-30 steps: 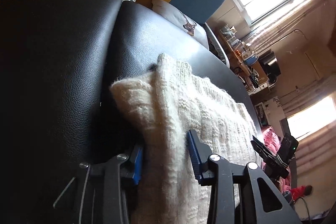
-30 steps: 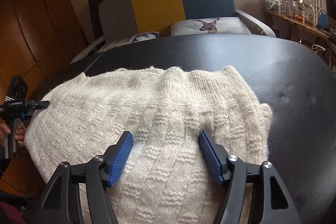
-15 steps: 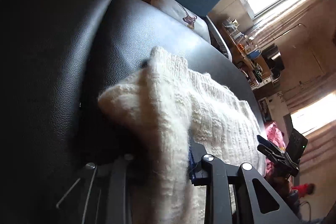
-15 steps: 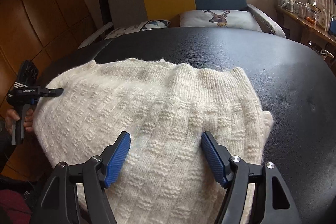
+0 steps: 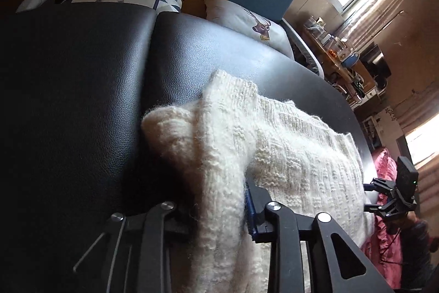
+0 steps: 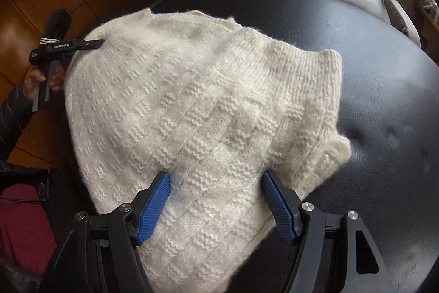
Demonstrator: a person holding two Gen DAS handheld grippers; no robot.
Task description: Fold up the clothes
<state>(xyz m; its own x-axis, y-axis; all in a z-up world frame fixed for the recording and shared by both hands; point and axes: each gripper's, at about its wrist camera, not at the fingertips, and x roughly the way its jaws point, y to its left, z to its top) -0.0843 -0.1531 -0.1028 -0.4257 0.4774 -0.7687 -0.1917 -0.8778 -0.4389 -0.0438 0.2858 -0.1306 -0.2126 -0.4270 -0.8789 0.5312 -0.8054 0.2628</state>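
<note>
Wool is what both tools are working with: a fluffy white knitted sweater (image 6: 197, 106) lies on the black padded leather surface (image 6: 384, 89), over its near left part, with some of it hanging off the near edge.

On the left, the left tool (image 5: 219, 213) is closed tight on a bunched-up edge of the sweater (image 5: 274, 155). The wool fills the gap between its jaws, and one blue pad is hidden behind it. From the other camera this tool (image 6: 93, 43) shows at the sweater's far left corner, held by a hand (image 6: 41, 78).

On the right, the right tool (image 6: 216, 199) is wide open. Its blue pads sit on either side of a strip of knit, and it has hold of nothing yet.

To do this step well, I think the right tool should close on both layers of wool, not just the top fuzz. Then both tools should lift together and lay the edge over flat, slowly, because thick wool slips and bunches.

No boxes, baskets or other containers show up near the sweater.
</note>
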